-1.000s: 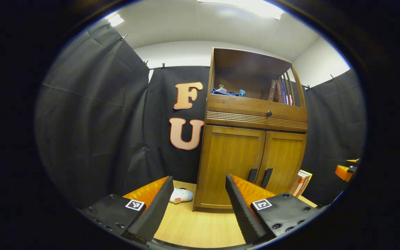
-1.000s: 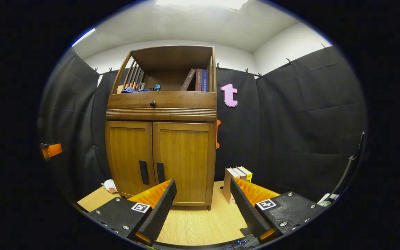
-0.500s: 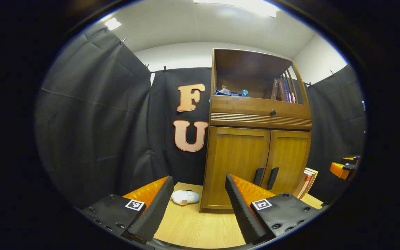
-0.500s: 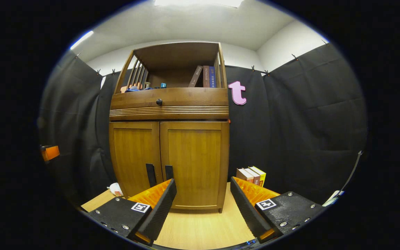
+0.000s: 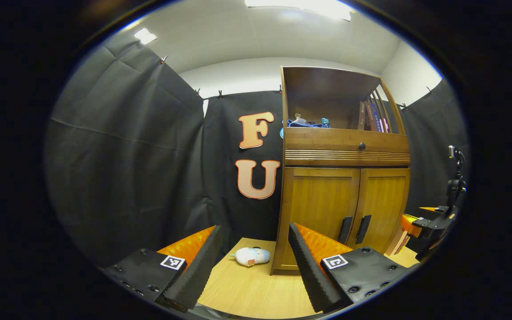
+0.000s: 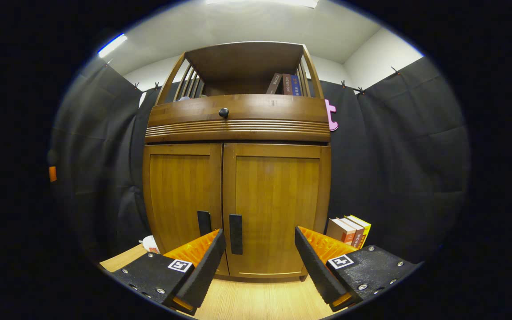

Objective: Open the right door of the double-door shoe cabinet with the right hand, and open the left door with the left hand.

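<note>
The wooden shoe cabinet (image 6: 238,129) stands straight ahead in the right gripper view, both doors closed. Its right door (image 6: 278,200) has a dark vertical handle (image 6: 235,234), and the left door (image 6: 182,195) has one too (image 6: 204,222). My right gripper (image 6: 258,262) is open, a short way in front of the right door, its left finger just below the handles. In the left gripper view the cabinet (image 5: 345,178) stands to the right, with the left door (image 5: 322,209) and both handles (image 5: 354,230) showing. My left gripper (image 5: 251,262) is open and well back from it. The other gripper (image 5: 429,224) shows at the right edge.
The cabinet stands on a light wood floor (image 5: 247,293). A small white plush toy (image 5: 250,256) lies left of the cabinet. Several books (image 6: 348,231) stand right of it. The open top shelf holds books (image 6: 287,83) and a drawer with a round knob (image 6: 223,112) sits below.
My right gripper has moved closer to the cabinet, which now looks larger and centred. The left gripper has swung left, so the cabinet has slid rightwards in its view.
</note>
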Action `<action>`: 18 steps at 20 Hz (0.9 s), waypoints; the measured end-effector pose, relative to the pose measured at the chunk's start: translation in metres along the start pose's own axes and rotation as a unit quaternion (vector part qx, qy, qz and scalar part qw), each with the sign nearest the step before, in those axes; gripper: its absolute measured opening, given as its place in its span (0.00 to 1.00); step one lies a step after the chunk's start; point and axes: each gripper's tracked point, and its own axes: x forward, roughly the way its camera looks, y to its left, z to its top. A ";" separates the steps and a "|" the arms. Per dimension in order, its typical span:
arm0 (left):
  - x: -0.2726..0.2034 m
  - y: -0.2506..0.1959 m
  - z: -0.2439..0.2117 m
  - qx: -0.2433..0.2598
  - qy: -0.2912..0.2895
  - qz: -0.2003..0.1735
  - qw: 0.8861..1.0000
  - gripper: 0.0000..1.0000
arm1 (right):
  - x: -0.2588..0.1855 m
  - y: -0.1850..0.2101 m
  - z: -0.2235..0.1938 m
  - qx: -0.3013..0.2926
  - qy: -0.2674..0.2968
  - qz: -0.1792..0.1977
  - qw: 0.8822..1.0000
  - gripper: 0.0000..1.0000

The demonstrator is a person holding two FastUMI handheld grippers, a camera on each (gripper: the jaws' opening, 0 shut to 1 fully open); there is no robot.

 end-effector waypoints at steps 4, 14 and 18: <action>0.001 0.024 0.002 0.017 -0.004 0.027 0.999 0.99 | 0.046 0.014 -0.023 -0.006 0.010 0.006 1.000 1.00; -0.002 0.073 0.008 0.026 -0.008 0.084 0.996 0.92 | 0.148 0.039 -0.090 0.008 0.056 0.018 0.998 0.87; -0.004 0.086 -0.001 0.023 0.003 0.102 0.994 0.96 | 0.166 0.044 -0.117 0.026 0.078 0.018 0.996 0.74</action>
